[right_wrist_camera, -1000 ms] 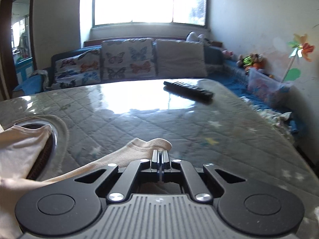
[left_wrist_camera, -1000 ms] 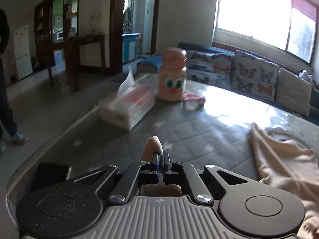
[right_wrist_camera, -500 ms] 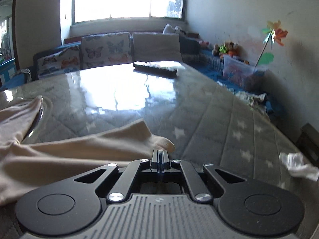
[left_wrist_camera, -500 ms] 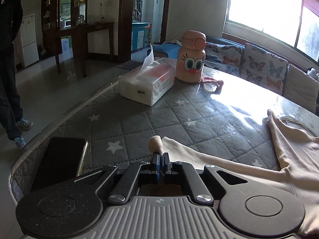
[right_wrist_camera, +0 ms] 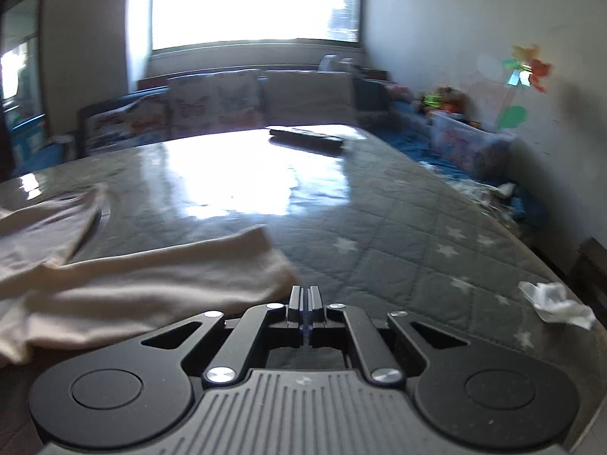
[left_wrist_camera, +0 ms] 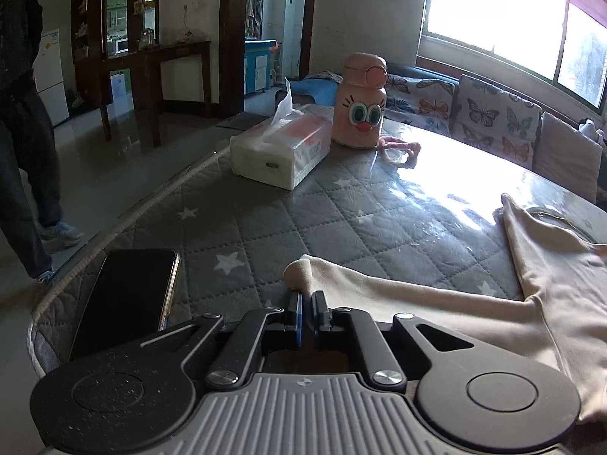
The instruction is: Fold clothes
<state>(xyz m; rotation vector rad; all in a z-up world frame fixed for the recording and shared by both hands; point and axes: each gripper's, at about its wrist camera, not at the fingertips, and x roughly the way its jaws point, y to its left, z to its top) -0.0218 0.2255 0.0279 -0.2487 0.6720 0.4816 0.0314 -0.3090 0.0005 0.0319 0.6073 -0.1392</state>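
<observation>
On quilted table (left_wrist_camera: 265, 223) | left tongs (left_wrist_camera: 307, 297) pinching sleeve cuff (left_wrist_camera: 299, 271); right tongs (right_wrist_camera: 304, 292) clenched empty; right view blurred

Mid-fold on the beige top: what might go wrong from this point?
1. The left gripper seems to pinch only the very tip of the sleeve cuff; it may slip out when pulled.
2. The phone lies right beside that gripper near the table edge; a sideways sweep might knock it off.
3. The right gripper is shut with the other sleeve beside it, apparently not held, so the fold may go lopsided.
</observation>
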